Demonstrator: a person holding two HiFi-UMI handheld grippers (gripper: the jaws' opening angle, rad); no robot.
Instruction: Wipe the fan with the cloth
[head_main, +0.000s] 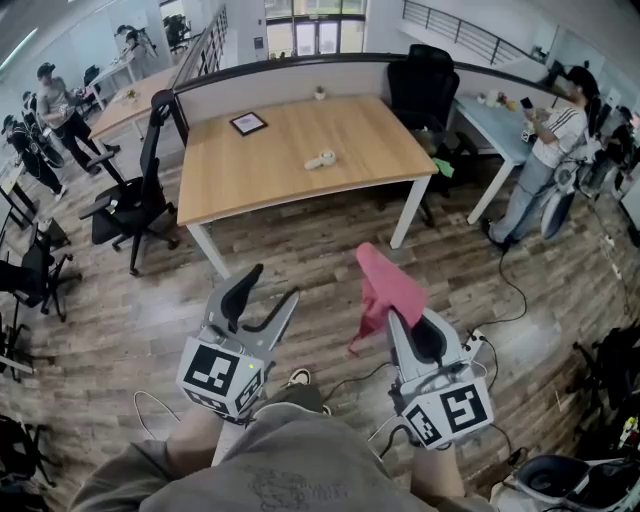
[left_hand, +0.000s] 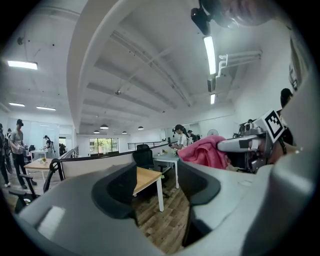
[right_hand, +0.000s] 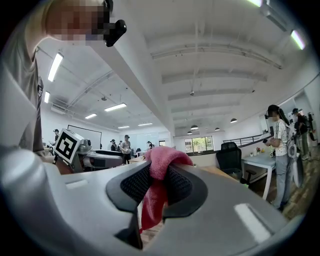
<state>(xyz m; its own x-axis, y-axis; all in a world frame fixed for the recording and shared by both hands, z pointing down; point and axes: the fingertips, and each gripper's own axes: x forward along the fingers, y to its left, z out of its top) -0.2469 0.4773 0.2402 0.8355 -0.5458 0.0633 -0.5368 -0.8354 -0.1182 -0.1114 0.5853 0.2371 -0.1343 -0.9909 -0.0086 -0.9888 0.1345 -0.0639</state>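
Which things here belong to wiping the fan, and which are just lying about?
Job: pink cloth, clamped in right tongs; open, empty left tongs; small white object on table, possibly the fan.
Lying about: black frame; office chair.

Open-plan office: wooden desk (head_main: 370, 130), low partition (head_main: 290, 80), swivel chair (head_main: 130, 200), ceiling strip light (left_hand: 209, 50).

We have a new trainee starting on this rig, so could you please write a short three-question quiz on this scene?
1. True or false: the left gripper holds the pink cloth.
2. Which gripper's jaws stand apart and empty? A. left B. right
3. Fill in: the small white object lies on the wooden ____.
Key: 1 false, the right gripper clamps it; 2 A; 3 table.
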